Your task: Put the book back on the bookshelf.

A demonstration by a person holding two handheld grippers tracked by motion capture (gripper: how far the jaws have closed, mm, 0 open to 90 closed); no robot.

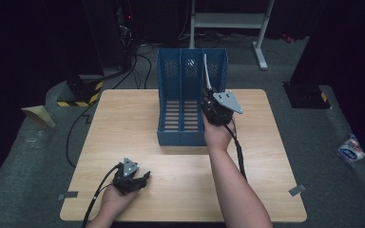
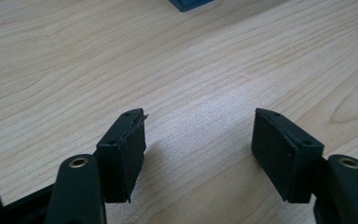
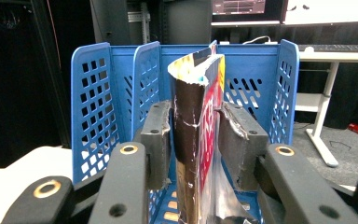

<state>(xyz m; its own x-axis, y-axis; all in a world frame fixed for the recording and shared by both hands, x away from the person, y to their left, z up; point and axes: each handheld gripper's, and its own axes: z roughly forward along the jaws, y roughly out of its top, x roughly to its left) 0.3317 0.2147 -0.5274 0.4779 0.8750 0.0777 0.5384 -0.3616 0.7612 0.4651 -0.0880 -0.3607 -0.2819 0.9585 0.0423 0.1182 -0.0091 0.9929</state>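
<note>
Magazine (image 3: 198, 135) stands upright, long axis vertical, clamped between the right gripper (image 1: 218, 107) fingers inside the blue file rack (image 1: 171, 102), rightmost slot, 12 o'clock on the worktop (image 1: 123, 128). Left gripper (image 1: 132, 178) fingers rest apart at 7 o'clock.

Dim surroundings, bright tabletop, soft focus

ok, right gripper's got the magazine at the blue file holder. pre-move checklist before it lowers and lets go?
1. Grip: right gripper shut on the magazine, both pads against it: ok.
2. Magazine upright: standing, top edge curled over: ok, but floppy.
3. Slot: held over the rightmost compartment of the blue file holder, between its dividers: ok.
4. Bottom edge seated on the holder floor: cannot tell, hidden by the jaws.
5. Left gripper out of the way: open, low over the bare table near the front edge: ok.
</note>
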